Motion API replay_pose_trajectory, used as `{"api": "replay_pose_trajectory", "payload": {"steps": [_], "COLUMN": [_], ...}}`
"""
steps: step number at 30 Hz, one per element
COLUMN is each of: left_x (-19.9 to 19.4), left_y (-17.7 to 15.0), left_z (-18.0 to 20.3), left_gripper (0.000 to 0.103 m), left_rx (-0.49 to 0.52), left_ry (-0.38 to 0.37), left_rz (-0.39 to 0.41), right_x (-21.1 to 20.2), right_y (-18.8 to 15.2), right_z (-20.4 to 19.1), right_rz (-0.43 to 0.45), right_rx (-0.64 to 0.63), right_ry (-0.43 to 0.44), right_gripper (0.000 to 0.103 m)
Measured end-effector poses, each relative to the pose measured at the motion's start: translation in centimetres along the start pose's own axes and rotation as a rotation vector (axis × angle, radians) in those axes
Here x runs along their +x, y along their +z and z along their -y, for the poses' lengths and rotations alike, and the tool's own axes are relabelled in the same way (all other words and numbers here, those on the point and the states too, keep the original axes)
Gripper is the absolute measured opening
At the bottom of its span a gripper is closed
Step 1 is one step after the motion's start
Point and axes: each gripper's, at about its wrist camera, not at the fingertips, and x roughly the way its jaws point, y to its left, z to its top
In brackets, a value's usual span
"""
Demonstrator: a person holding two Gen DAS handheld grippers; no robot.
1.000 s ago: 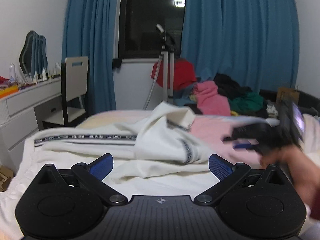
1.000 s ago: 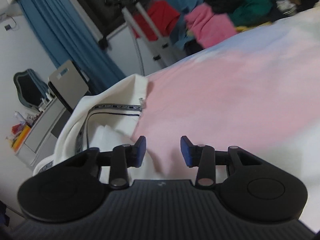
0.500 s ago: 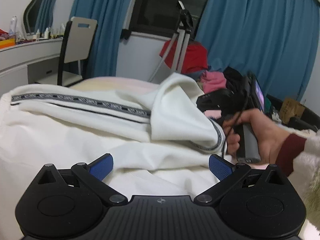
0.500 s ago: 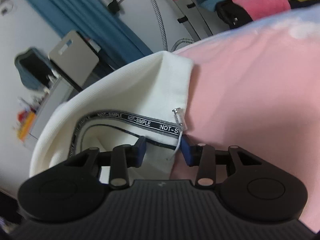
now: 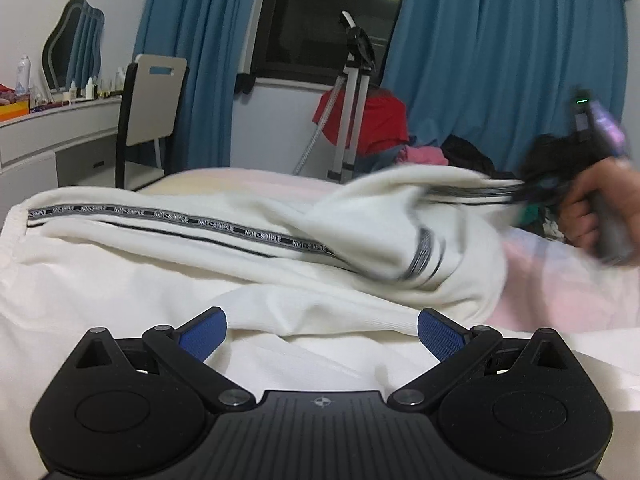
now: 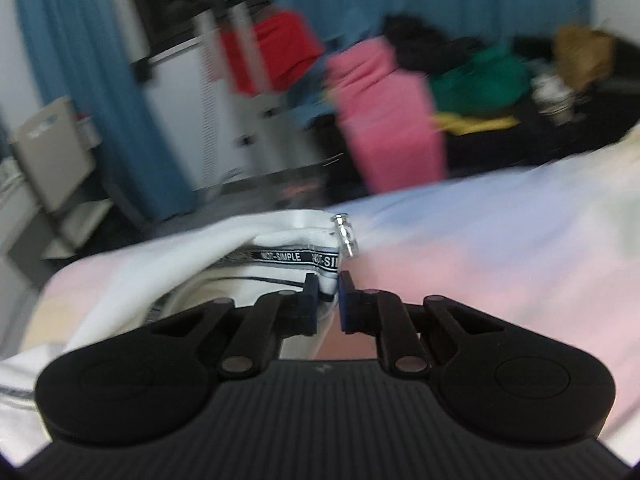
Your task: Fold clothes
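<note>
A white garment (image 5: 248, 240) with a black "NOT-SIMPLE" tape stripe lies spread on the pink bed. My left gripper (image 5: 320, 330) is open and empty, low over the garment's near white fabric. My right gripper (image 6: 329, 300) is shut on the garment's corner (image 6: 324, 258) by the stripe end, where a small metal zipper pull (image 6: 345, 236) sticks up. In the left wrist view the right gripper (image 5: 536, 192) shows blurred at the right, holding that corner lifted and stretched out.
The bed (image 6: 500, 248) has a pink and pale sheet. Behind it stand a tripod (image 5: 352, 96), a pile of coloured clothes (image 6: 384, 112), blue curtains (image 5: 500, 60), a chair (image 5: 152, 108) and a white dresser (image 5: 52, 136) with bottles.
My right gripper closed on the garment's striped corner and pulled it up and to the right, unfolding the flap. The left gripper stayed open, nearly still.
</note>
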Motion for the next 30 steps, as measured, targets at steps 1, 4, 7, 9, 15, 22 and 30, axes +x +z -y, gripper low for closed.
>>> {"api": "replay_pose_trajectory", "payload": {"steps": [1, 4, 7, 9, 15, 22, 30], "left_x": [0.1, 0.6, 0.5, 0.3, 0.4, 0.7, 0.8], "left_y": [0.0, 0.0, -0.1, -0.1, -0.1, -0.5, -0.9], "left_z": [0.0, 0.2, 0.4, 0.5, 0.3, 0.8, 1.4], "left_gripper": [0.103, 0.103, 0.103, 0.103, 0.103, 0.103, 0.103], "left_rx": [0.004, 0.006, 0.014, 0.024, 0.024, 0.055, 0.058], "left_ry": [0.004, 0.013, 0.009, 0.014, 0.025, 0.027, 0.015], "left_rz": [0.000, -0.021, -0.017, -0.008, -0.011, -0.018, -0.037], "right_x": [-1.0, -4.2, -6.9, -7.8, -6.7, -4.3, -5.3], "right_y": [1.1, 4.3, 6.7, 7.3, 5.1, 0.8, -7.0], "right_z": [1.7, 6.2, 10.2, 12.6, 16.2, 16.8, 19.0], "right_rz": [0.004, 0.030, 0.050, 0.035, 0.059, 0.204, 0.248], "right_rx": [0.002, -0.012, -0.020, -0.018, -0.022, 0.116, 0.420], "right_ry": [-0.048, -0.199, -0.322, -0.372, -0.404, -0.310, -0.166], "right_gripper": [0.013, 0.013, 0.013, 0.013, 0.015, 0.055, 0.073]}}
